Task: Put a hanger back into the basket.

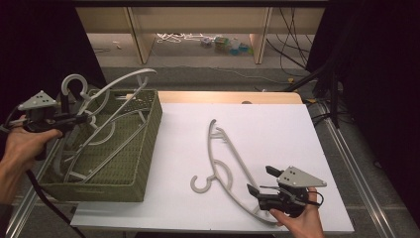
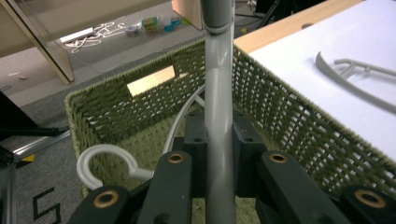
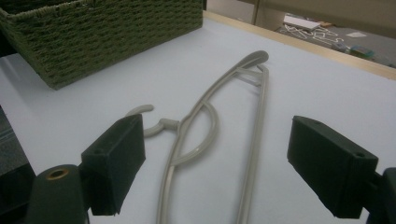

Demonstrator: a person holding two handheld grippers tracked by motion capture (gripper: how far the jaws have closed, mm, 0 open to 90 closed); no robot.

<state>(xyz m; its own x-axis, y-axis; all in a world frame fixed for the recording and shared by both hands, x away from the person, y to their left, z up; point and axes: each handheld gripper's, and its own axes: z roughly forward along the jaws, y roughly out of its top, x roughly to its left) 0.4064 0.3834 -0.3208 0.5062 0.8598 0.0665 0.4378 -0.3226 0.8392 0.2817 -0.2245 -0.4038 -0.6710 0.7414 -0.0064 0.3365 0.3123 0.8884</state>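
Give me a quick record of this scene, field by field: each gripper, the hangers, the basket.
left gripper: shut on a grey hanger above the basket
right gripper: open, jaws either side of the table hanger, not touching it
table hanger: flat on the white table
basket: green wicker, at the table's left edge, hangers inside
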